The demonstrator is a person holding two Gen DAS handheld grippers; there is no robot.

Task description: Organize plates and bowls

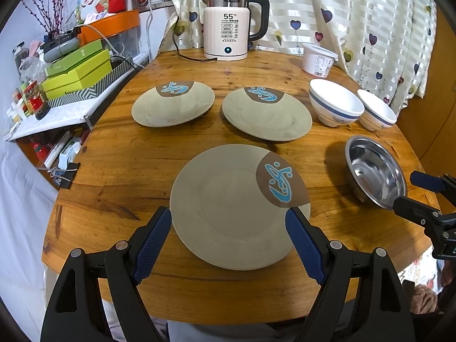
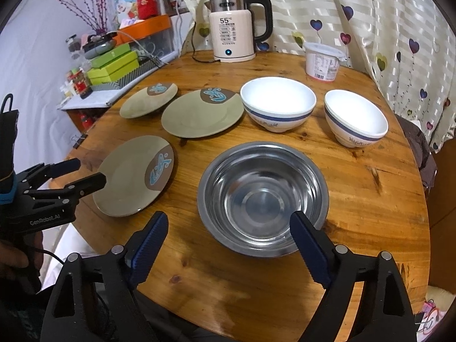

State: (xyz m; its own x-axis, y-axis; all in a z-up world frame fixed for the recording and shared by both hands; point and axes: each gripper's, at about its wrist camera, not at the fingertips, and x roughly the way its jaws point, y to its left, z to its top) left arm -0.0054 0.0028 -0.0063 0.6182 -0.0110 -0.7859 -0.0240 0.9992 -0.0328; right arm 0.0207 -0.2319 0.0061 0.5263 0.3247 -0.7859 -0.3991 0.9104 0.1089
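Right now the left tool (image 1: 228, 216) gapes wide over the nearest beige round plate (image 1: 228, 211), gripping nothing (right tool (image 2: 228, 222) likewise, straddling the steel bowl (image 2: 262, 199)).

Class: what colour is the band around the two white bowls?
Blue, on both white bowls; clearest in the right wrist view.

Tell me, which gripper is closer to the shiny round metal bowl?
Right. The right gripper has its open jaws at the near rim of the shiny round metal bowl; the left gripper sits off to the bowl's left, over a beige plate.
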